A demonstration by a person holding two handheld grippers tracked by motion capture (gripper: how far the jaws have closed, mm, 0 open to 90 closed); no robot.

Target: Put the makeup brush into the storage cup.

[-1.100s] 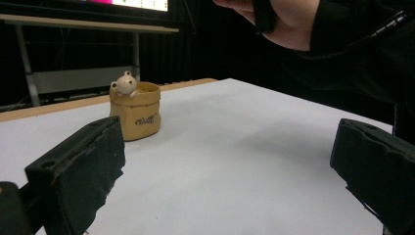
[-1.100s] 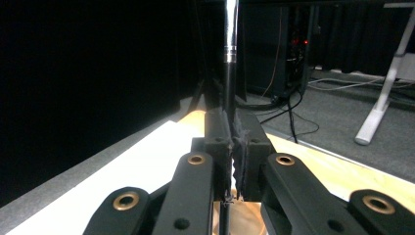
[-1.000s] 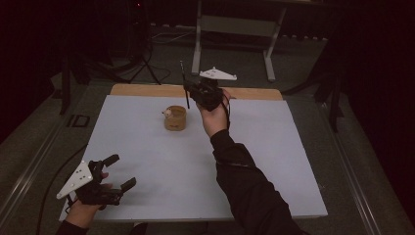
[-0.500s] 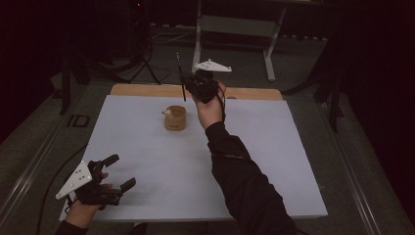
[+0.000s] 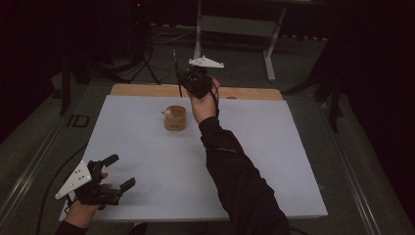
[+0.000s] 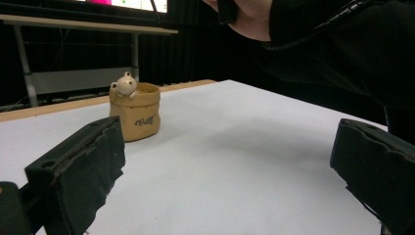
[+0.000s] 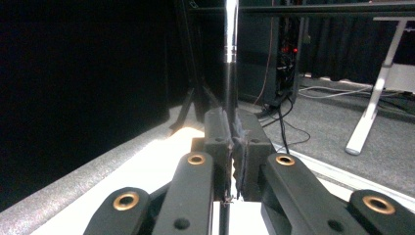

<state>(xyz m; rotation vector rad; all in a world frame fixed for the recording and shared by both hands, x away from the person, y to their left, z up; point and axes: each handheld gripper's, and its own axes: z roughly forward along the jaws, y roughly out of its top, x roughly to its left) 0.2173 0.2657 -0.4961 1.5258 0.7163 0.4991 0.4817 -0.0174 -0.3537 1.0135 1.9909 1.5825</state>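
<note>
One tan sack-shaped pot (image 5: 174, 118), two tongs.

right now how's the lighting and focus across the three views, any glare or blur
High view: white table evenly lit, surroundings near black. Left gripper view: pot sharp, the near jaws soft, the sleeve a dark mass. Right gripper view: bright glare along the thin rod, left half black, table edge blown out.

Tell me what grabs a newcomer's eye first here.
The right gripper, raised over the table's far edge, is shut on a thin dark rod that stands upright. Near it on the white table sits a small tan pot with a little figure at its rim. The left gripper rests open at the near left corner.
</note>
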